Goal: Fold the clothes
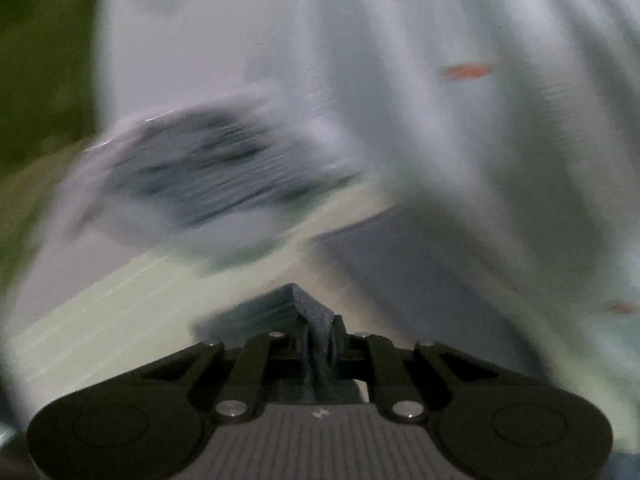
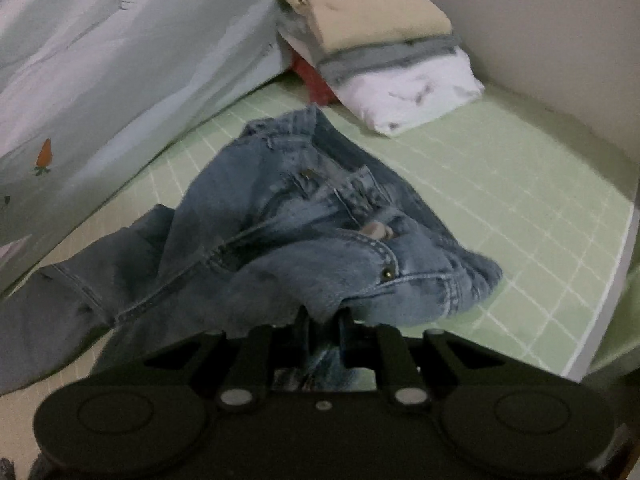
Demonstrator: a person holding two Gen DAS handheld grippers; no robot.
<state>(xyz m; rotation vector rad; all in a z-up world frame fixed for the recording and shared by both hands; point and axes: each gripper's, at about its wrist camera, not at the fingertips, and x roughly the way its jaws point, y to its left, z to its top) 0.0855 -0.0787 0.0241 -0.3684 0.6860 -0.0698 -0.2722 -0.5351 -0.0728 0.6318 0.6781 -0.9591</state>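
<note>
Jeans [image 2: 304, 220] sharp only beside right claw [image 2: 324, 320]

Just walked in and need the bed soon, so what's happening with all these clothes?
A person is folding laundry with two handheld grippers. The right gripper is clamped on a pair of blue jeans, which lie crumpled and unfolded on the green checked sheet. The left gripper pinches a fold of denim-like fabric; its view is badly blurred. A stack of folded clothes sits beyond, beside a pale carrot-print quilt.
</note>
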